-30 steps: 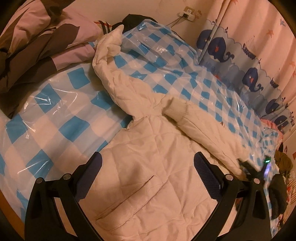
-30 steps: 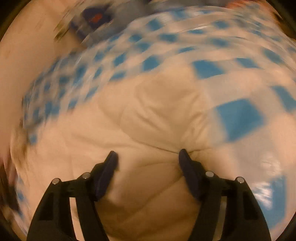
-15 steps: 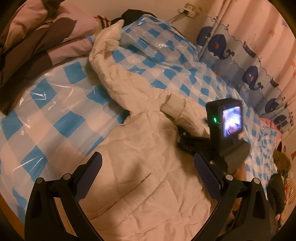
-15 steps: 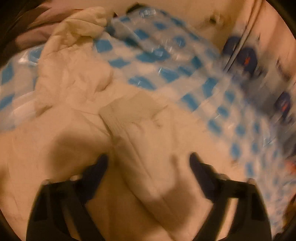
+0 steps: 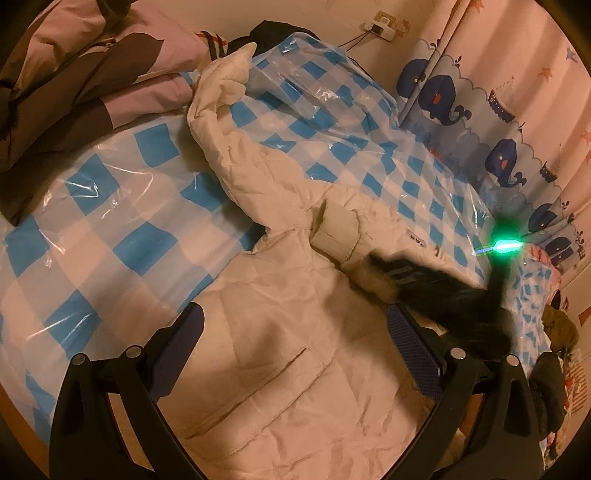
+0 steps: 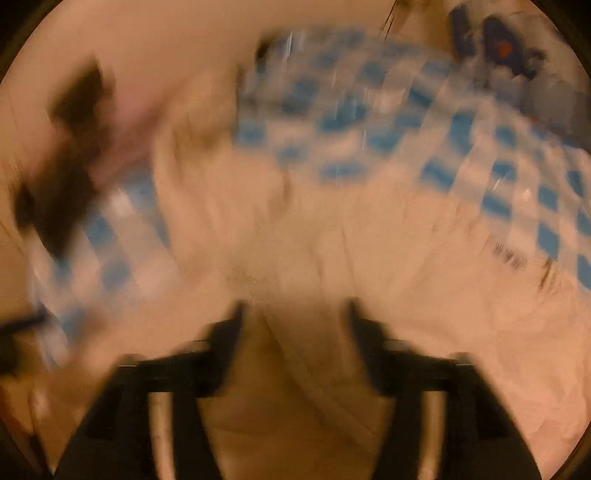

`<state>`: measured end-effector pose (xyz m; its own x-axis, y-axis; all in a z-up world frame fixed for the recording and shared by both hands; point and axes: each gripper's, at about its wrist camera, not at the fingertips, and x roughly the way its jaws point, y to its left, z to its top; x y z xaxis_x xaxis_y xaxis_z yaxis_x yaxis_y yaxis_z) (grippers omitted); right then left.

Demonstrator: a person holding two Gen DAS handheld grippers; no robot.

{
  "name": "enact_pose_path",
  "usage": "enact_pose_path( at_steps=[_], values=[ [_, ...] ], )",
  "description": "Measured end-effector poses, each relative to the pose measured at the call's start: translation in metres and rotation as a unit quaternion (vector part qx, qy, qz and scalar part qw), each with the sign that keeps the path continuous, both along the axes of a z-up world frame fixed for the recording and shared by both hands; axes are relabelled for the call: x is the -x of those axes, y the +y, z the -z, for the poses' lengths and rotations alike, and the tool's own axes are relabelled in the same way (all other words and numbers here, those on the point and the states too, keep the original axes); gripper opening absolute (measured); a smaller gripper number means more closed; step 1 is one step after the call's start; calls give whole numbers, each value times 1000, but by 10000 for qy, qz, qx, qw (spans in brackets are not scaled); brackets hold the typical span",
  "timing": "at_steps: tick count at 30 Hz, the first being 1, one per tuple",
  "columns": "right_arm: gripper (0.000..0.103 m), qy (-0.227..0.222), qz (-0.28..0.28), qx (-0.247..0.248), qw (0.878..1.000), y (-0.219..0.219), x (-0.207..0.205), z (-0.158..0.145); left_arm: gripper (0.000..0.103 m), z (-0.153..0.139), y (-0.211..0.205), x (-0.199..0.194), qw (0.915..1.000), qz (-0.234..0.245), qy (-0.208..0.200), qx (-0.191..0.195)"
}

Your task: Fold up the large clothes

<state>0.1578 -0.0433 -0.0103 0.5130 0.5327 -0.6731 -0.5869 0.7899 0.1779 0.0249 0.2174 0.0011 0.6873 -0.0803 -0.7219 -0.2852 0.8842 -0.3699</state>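
A cream quilted jacket point(image 5: 295, 369) lies spread on a bed under a blue-and-white checked plastic cover point(image 5: 110, 221). One sleeve with a ribbed cuff point(image 5: 336, 232) is folded in across its chest; another long part runs up toward the bed's head. My left gripper point(image 5: 295, 317) hovers open over the jacket's body above a slanted pocket, holding nothing. My right gripper point(image 5: 391, 273) shows as a black blur with a green light just right of the cuff. In the blurred right wrist view its jaws point(image 6: 295, 314) are opening, with jacket point(image 6: 406, 258) cloth lying loose between them.
A pink and brown quilt point(image 5: 92, 74) is heaped at the far left. A curtain with whales point(image 5: 498, 110) hangs along the right, and a wall socket point(image 5: 380, 27) sits above the bed's head. Dark clothes point(image 5: 554, 369) pile up at the right edge.
The right gripper swept in from the right, over the folded sleeve, and rolled; half a second ago it stood upright by the cuff, now it lies lower and blurred. The left gripper stayed put.
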Motion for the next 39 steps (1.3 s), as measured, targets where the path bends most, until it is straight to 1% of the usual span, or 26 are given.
enact_pose_path(
  at_steps=[2, 3, 5, 6, 8, 9, 10, 12, 13, 15, 16, 17, 18, 19, 20, 21, 22, 23, 24, 26, 28, 30, 31, 33, 34, 39],
  values=[
    [84, -194, 256, -154, 9994, -5, -2, -8, 96, 1, -1, -1, 10000, -1, 22, 55],
    [84, -12, 367, 14, 9993, -2, -13, 2, 96, 1, -3, -2, 10000, 6, 26, 39],
    [86, 617, 571, 1004, 9914, 15, -45, 53, 96, 1, -8, -3, 10000, 23, 24, -65],
    [87, 963, 503, 1325, 9852, 20, -58, 80, 96, 1, -9, -4, 9998, 28, 26, -177],
    [86, 1085, 592, 978, 9875, 12, -62, 76, 96, 2, -7, -6, 9995, 30, 36, -313],
    [86, 1088, 612, 630, 9902, 6, -59, 64, 96, 2, -4, -6, 9995, 13, 34, -329],
    [86, 915, 578, 69, 9941, -7, -50, 42, 96, 3, 2, -6, 9995, -53, 24, -298],
    [87, 451, 810, -100, 9956, -29, -31, 16, 96, 4, 14, -5, 9996, -227, 26, -138],
    [87, 234, 1002, -34, 9947, -41, -24, 7, 96, 4, 18, -4, 9996, -294, 9, -41],
    [87, -61, 1819, 586, 9815, -74, -21, 9, 96, 1, 22, -1, 9992, -383, -70, 16],
    [87, -85, 2335, 1012, 9670, -95, -28, 23, 96, -2, 21, -1, 9990, -417, -112, -95],
    [88, 284, 2539, 1422, 9563, -107, -43, 48, 96, -5, 20, -1, 9985, -450, -163, -259],
    [89, 890, 2354, 1550, 9553, -113, -56, 74, 96, -9, 17, -3, 9980, -408, -242, -413],
    [89, 1266, 2150, 1411, 9580, -119, -62, 85, 96, -15, 16, -10, 9977, -262, -322, -527],
    [89, 1287, 2028, 1242, 9627, -124, -63, 72, 96, -20, 17, -17, 9968, -179, -360, -689],
    [89, 1094, 1990, 1065, 9680, -128, -60, 55, 96, -31, 19, -31, 9925, -118, -407, -1149],
    [91, 645, 2027, 752, 9742, -135, -51, 28, 96, -40, 22, -44, 9867, -64, -473, -1553],
    [96, 396, 2082, 603, 9754, -142, -45, 15, 96, -50, 30, -63, 9806, 57, -519, -1890],
    [96, 177, 2188, 470, 9745, -151, -37, 4, 96, -56, 36, -78, 9779, 147, -487, -2027],
    [96, 2, 2427, 149, 9700, -173, -27, 5, 96, -69, 58, -117, 9766, 170, -348, -2117],
    [96, 231, 2569, 97, 9661, -187, -30, 35, 96, -83, 83, -163, 9783, 232, -159, -2055],
    [96, 755, 2656, -32, 9611, -197, -34, 86, 96, -92, 97, -196, 9760, 235, 14, -2167],
    [96, 690, 2693, -93, 9605, -196, -34, 89, 96, -96, 104, -212, 9760, 204, 96, -2167],
    [97, 571, 2692, 119, 9613, -183, -37, 87, 96, -97, 116, -239, 9811, 358, 285, -1883],
    [97, 556, 2690, 183, 9614, -182, -36, 87, 96, -96, 121, -258, 9804, 352, 425, -1890],
    [97, 538, 2683, 66, 9618, -186, -38, 84, 96, -74, 135, -315, 9648, -130, 970, -2441]
  ],
)
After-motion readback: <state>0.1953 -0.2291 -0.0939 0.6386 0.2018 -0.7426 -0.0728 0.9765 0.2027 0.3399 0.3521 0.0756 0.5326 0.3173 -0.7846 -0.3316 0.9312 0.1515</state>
